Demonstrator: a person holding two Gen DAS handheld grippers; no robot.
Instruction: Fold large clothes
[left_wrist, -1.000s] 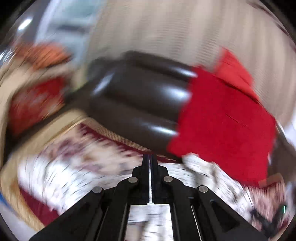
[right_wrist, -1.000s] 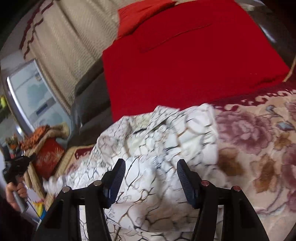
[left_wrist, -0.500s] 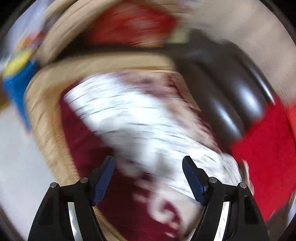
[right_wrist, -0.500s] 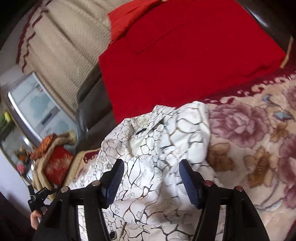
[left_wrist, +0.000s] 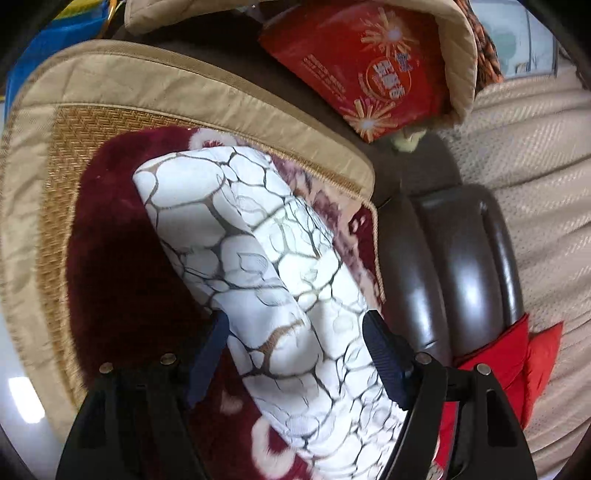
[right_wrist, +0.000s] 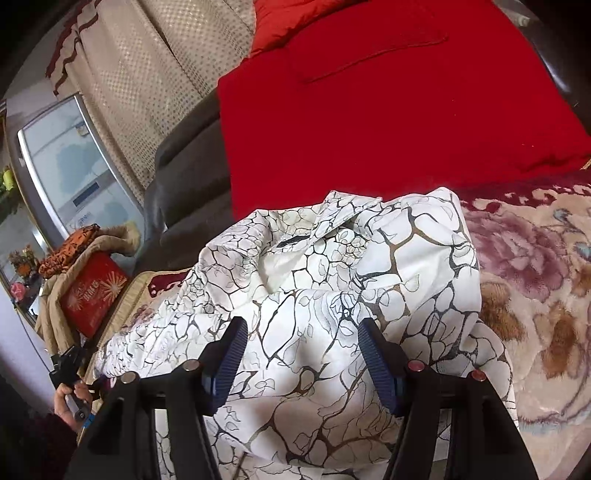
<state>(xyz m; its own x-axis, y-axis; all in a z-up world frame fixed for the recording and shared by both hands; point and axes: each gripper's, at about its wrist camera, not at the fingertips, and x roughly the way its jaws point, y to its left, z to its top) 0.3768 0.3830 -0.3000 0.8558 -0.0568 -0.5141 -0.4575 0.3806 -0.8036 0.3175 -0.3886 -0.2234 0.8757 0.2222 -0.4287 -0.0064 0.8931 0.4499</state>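
Where spread, garment (left_wrist: 280, 280) lengthwise diagonal

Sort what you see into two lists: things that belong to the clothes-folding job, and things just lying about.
Part of the job:
white crackle-print garment
left gripper, open
right gripper, open

Just lying about:
red blanket
floral blanket
red box
dark sofa back
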